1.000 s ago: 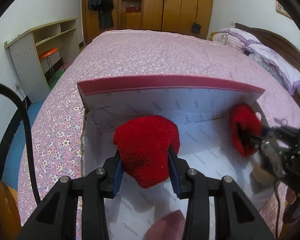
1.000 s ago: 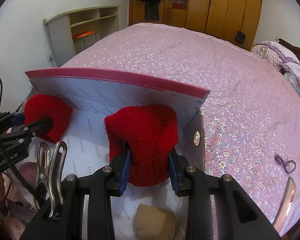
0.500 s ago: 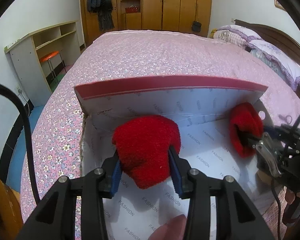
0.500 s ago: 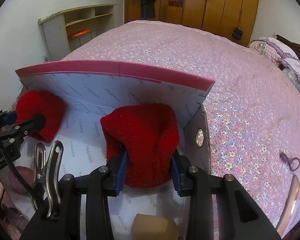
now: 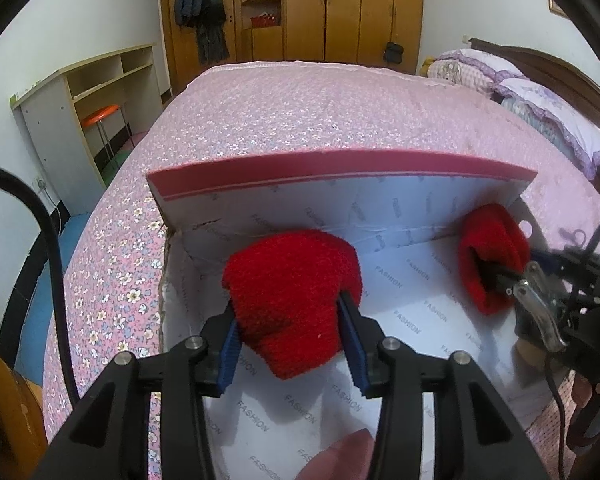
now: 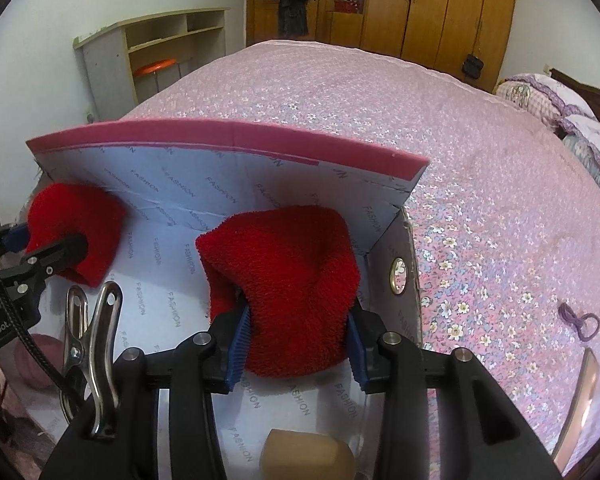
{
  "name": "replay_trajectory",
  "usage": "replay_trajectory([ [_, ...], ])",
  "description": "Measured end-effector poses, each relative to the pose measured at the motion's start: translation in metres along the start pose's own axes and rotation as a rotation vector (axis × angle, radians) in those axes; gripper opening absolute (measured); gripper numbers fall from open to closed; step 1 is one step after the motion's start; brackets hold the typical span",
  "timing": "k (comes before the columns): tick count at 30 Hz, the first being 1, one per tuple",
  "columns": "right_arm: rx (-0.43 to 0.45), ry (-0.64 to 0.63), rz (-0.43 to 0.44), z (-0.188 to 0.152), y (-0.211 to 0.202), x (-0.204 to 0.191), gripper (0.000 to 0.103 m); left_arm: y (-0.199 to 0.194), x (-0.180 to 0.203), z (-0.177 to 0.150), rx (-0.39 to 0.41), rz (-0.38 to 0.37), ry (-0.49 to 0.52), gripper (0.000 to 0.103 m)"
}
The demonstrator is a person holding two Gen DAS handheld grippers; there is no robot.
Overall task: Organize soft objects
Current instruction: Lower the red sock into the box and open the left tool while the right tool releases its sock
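Inside the box [image 5: 340, 184] on the bed [image 5: 320, 112], each tool, left [image 5: 290, 344] and right [image 6: 298, 344], gripped a red sock [image 5: 292, 300], jaws just easing apart. Soft, light, squashy; best pinched mid-bundle.

**Colours and patterns observed**

Both fluffy soft pieces are solid red: one [image 5: 292, 304] in the left tongs [image 5: 292, 344], one [image 6: 284, 288] in the right tongs [image 6: 296, 348]. Tongs are black with blue ribbed pads [image 5: 229, 354]. The box [image 5: 340, 168] has a pink rim; its lining is white, printed with repeated grey "FASHION" lettering. The bedspread [image 5: 320, 116] is pink with small white flowers. The pillows [image 5: 540, 96] are lilac. The wardrobe [image 5: 360, 8] is brown wood. The stool [image 5: 100, 114] seat is orange.
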State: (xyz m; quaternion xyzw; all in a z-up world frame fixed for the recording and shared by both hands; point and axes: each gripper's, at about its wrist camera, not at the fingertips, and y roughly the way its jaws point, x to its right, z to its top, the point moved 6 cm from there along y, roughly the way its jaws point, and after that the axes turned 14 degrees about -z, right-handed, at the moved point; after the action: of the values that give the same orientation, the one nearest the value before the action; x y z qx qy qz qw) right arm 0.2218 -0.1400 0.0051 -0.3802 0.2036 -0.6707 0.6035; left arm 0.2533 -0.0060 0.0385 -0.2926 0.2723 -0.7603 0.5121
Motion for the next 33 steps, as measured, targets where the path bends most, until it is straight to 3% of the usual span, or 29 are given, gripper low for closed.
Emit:
replay_trajectory([
  [9, 0.017, 0.027, 0.027, -0.001, -0.008, 0.007, 0.047, -0.005, 0.004, 0.001, -0.003, -0.030, 0.000, 0.052],
  [14, 0.026, 0.019, 0.012, 0.000, -0.009, 0.007, 0.056, -0.010, 0.010, 0.003, 0.004, -0.038, 0.017, 0.064],
  [21, 0.037, 0.021, 0.016, 0.000, -0.012, 0.007, 0.058, -0.011, 0.013, 0.004, 0.007, -0.019, 0.035, 0.065],
  [27, 0.055, 0.019, 0.040, -0.003, -0.017, 0.005, 0.071, -0.015, 0.013, 0.003, 0.014, -0.016, 0.021, 0.065],
  [33, 0.072, 0.016, 0.032, -0.002, -0.023, 0.005, 0.071, -0.022, 0.015, 0.004, 0.028, -0.008, 0.023, 0.065],
])
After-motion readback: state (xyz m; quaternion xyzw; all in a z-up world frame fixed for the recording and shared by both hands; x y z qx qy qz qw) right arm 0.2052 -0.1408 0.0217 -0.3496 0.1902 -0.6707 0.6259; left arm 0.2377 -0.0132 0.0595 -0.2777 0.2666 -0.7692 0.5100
